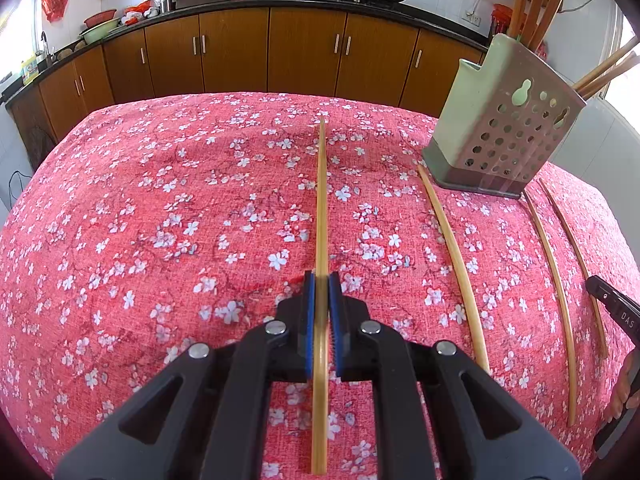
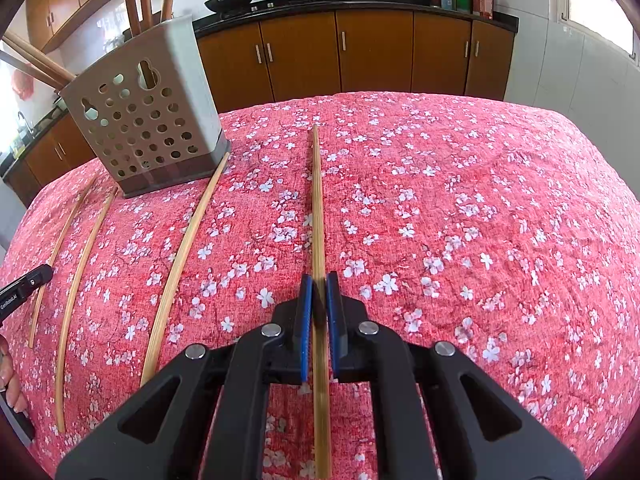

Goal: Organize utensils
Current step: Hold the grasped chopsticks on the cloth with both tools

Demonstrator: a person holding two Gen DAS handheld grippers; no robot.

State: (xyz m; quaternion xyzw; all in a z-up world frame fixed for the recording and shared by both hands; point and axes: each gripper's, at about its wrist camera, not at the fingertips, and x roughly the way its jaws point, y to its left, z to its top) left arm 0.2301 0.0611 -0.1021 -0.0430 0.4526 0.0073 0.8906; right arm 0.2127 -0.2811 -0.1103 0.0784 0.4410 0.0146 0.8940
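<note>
**Q:** Across the lower field of both views, what surface, and bounded how?

**A:** Red blossom-print tablecloth (image 1: 160,220), falling away at the far edge and at both sides. Brown cabinets (image 1: 236,52) well beyond that far edge. Wide bare cloth to the left in the left wrist view and to the right in the right wrist view.

**Q:** Largest thing standing on it?

**A:** Perforated utensil holder (image 1: 504,128), upright near the far edge, on the right in the left wrist view and on the left in the right wrist view. Wooden utensils (image 1: 532,0) standing in it, leaning outward over the rim.

**Q:** Grippers?

**A:** Left gripper (image 1: 322,300) closed down to a narrow slot, blue pads (image 1: 309,320) pressed against the left-held chopstick (image 1: 321,200). Right gripper (image 2: 319,300) likewise nearly closed, pinching the right-held chopstick (image 2: 317,200). Both sticks pointing straight toward the far edge, tips short of it.

**Q:** Smaller items?

**A:** Two loose chopsticks (image 1: 452,260) flat on the cloth between the held pair, roughly parallel and apart from each other. Nearer one's far tip at the holder's base.
</note>
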